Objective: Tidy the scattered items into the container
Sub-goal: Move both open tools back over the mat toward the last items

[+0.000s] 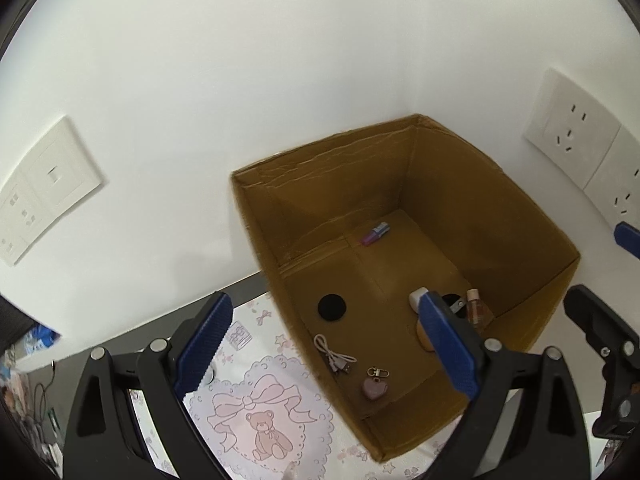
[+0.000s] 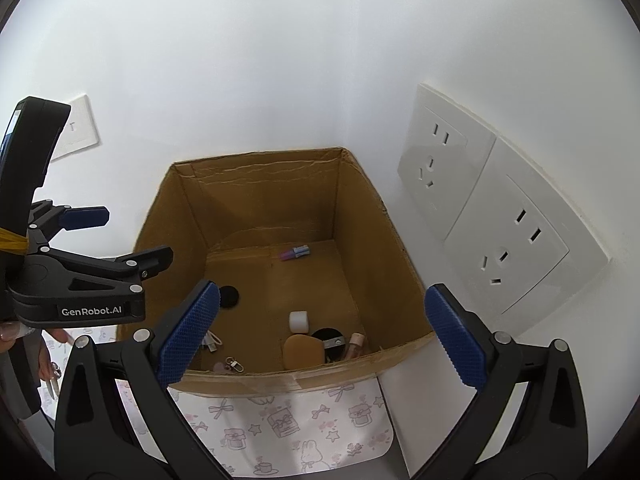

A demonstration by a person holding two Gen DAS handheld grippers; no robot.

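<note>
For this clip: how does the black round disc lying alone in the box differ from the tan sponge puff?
The black disc is a flat dark circle; the tan puff is light brown and more rounded-oblong. The disc lies alone on the bare box floor near the left wall, touching nothing; the puff sits crowded among a white block and another black round item. Both rest on the floor of the cardboard box.
</note>
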